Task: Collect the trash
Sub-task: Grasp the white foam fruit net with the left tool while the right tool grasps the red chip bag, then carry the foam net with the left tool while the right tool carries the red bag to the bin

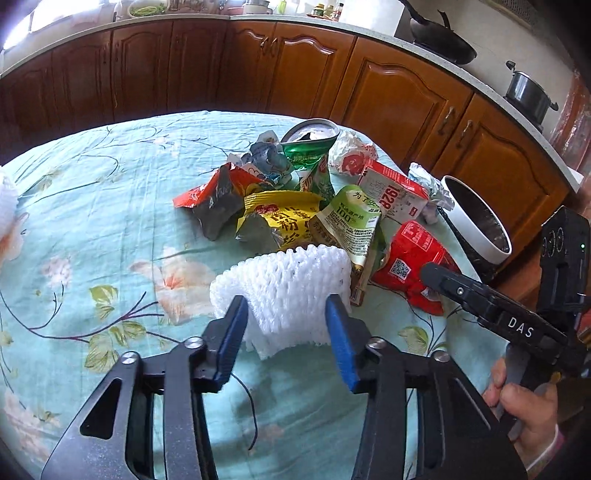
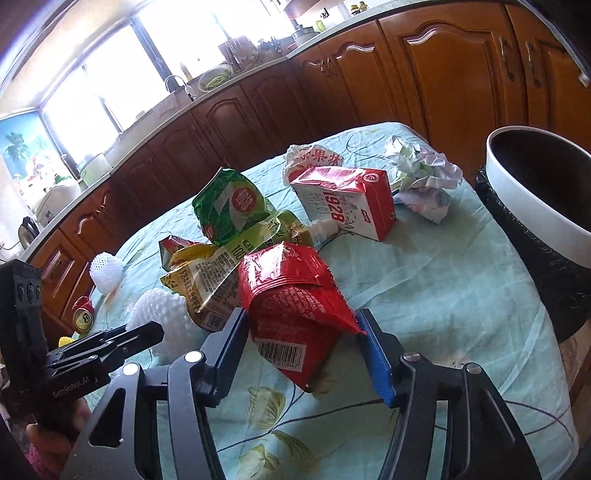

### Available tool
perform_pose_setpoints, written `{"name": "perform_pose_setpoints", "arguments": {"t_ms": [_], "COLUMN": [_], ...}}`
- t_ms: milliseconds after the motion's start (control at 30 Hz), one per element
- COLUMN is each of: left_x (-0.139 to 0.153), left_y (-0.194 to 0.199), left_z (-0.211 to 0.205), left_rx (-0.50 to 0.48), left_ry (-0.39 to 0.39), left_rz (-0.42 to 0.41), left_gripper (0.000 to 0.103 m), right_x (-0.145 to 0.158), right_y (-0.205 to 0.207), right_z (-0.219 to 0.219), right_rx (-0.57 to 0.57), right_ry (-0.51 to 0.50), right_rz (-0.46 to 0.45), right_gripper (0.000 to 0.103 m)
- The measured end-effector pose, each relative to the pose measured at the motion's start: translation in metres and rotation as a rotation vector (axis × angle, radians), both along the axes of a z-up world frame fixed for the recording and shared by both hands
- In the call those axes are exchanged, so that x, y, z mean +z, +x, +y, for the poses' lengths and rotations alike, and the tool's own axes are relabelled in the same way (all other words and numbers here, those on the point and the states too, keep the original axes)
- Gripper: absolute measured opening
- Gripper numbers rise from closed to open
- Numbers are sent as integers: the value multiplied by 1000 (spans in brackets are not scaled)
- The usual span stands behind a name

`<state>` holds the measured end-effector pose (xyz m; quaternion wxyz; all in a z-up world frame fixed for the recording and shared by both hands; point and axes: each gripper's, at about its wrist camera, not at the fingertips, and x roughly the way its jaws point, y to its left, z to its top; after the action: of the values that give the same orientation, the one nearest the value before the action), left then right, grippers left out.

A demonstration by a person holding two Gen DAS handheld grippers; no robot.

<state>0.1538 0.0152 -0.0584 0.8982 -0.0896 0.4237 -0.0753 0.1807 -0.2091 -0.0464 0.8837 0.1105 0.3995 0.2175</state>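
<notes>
Trash lies heaped on our worktop [image 1: 92, 206] with its pale green flowered cloth: a white foam fruit net [image 1: 291, 291], a crinkled red foil snack packet [image 2: 291, 295], a yellow packet [image 1: 280, 218], a red-and-white "1928" carton [image 2: 347, 201]. Our left gripper [image 1: 286, 325] has its blue-padded fingers [image 1: 232, 332] spread wide on either side of the foam net. Our right gripper [image 2: 303, 347] likewise stands open, its fingers [image 2: 373, 354] flanking the red packet. A white-rimmed dark bin [image 2: 524, 195] stands just beside the worktop's right edge.

Brown wood cabinets [image 2: 424, 74] under a pale countertop [image 1: 295, 20] wrap behind the floral-clothed table [image 1: 92, 206]; bright window [image 2: 122, 62] above the countertop.
</notes>
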Motion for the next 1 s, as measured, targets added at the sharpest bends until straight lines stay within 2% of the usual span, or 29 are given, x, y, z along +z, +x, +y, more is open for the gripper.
{"name": "perform_pose_setpoints", "arguments": {"t_ms": [67,167,433,833,1000], "left_x": [4,11,41,61,79], "left_y": [1,-2,-14,-8,-12], "left_z": [-4,-10,-32,-56,-72], "left_rx": [-16,-38,-105,-172,-215], "left_ry": [8,-5,3,-36,-42], "left_rz": [-9,-27,-116,-143,-192], "left_gripper": [11,9,9,9,9], "right_x": [4,11,27,44,51], "right_y": [-3,-9,-23,-34,-36], "right_z": [-1,-8,-35,-77,-95], "right_rx": [5,2,-32,-119,-165], "right_ry": [2,3,31,68,73], "right_rz": [-14,-32,-61,-102,-127], "right_gripper": [53,49,49,49,49]}}
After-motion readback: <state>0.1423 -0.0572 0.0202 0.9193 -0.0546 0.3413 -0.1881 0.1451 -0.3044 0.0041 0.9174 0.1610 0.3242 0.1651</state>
